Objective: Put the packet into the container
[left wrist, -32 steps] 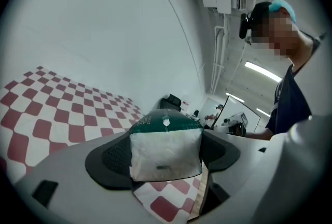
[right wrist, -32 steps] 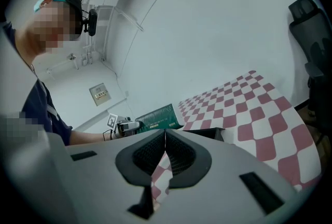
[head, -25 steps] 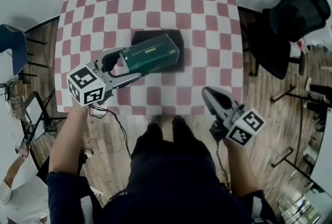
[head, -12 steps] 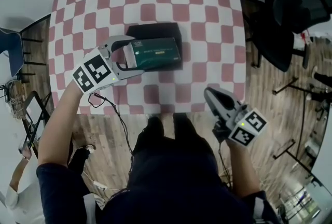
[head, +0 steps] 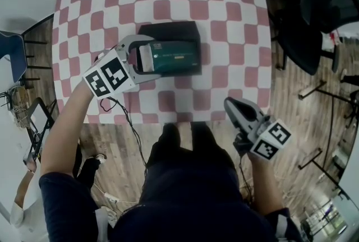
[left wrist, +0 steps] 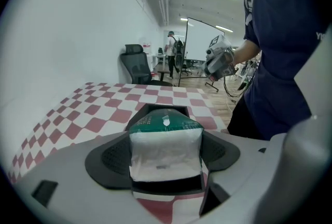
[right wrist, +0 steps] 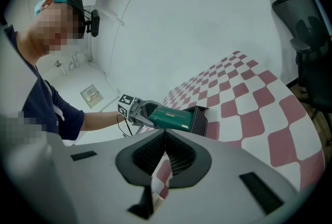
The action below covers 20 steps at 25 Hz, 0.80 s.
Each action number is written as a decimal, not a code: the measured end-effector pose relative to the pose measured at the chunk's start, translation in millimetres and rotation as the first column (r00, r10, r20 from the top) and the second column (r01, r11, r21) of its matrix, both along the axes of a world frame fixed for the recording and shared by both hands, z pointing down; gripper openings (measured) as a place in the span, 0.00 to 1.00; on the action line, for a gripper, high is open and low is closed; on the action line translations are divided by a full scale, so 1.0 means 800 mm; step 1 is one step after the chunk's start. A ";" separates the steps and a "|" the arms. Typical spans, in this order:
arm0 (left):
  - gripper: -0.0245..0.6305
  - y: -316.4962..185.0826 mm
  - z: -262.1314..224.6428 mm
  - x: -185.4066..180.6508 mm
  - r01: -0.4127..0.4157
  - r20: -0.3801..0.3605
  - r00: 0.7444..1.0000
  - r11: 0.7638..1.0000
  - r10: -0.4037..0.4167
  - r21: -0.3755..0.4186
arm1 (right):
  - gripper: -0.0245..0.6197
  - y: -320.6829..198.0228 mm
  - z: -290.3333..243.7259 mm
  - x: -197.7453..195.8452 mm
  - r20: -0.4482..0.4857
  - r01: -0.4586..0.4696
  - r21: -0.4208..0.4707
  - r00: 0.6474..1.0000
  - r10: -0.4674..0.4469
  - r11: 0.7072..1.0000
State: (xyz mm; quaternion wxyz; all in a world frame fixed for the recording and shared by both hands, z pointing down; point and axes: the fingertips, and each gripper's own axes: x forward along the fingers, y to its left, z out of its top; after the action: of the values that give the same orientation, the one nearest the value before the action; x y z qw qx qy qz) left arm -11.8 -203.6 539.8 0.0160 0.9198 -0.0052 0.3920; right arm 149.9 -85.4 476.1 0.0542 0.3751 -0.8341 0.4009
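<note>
- While your left gripper (head: 143, 58) clamps the packet (head: 175, 57) endwise, its length runs rightward over the container (head: 168, 28), centre frame.
- Your right gripper (head: 231, 105), lower right, sits closed, empty.

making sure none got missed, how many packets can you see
1. The green packet is held at its white end by the left gripper, over the black container on the checked table. Another could be hidden under it inside the container.

I wear a dark navy short-sleeved shirt (head: 185, 201). My grey plastic left gripper (head: 147, 59) and right gripper (head: 229, 102) each carry a white cube (head: 111, 74) with black square markers; a black cable (head: 120, 117) hangs from the left.
</note>
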 end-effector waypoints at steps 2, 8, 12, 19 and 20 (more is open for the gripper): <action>0.68 0.003 0.008 0.002 -0.036 0.025 0.999 0.999 0.035 0.033 | 0.07 0.002 0.001 -0.003 0.000 0.005 -0.004 1.000 -0.005 1.000; 0.68 0.007 0.017 0.006 -0.075 0.015 0.997 0.994 0.074 0.081 | 0.07 0.008 0.005 -0.013 0.001 0.020 -0.016 1.000 -0.020 1.000; 0.68 0.008 0.030 -0.003 -0.068 0.027 0.997 0.995 0.066 0.079 | 0.07 0.010 0.009 -0.021 0.007 0.030 -0.021 1.000 -0.030 0.999; 0.68 0.019 0.038 -0.023 -0.069 0.068 0.996 0.995 0.064 0.069 | 0.07 0.012 0.006 -0.038 0.008 0.046 -0.012 0.999 -0.046 0.999; 0.68 0.017 0.034 -0.026 -0.057 0.063 0.997 0.995 0.052 0.077 | 0.07 0.012 0.005 -0.041 0.009 0.048 -0.008 0.999 -0.048 0.999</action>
State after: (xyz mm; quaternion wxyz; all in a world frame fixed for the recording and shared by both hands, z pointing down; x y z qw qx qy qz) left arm -32.4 -190.1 566.7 -0.0312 0.9070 0.0040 0.4199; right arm 116.9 -76.1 480.3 0.0617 0.3531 -0.8414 0.4044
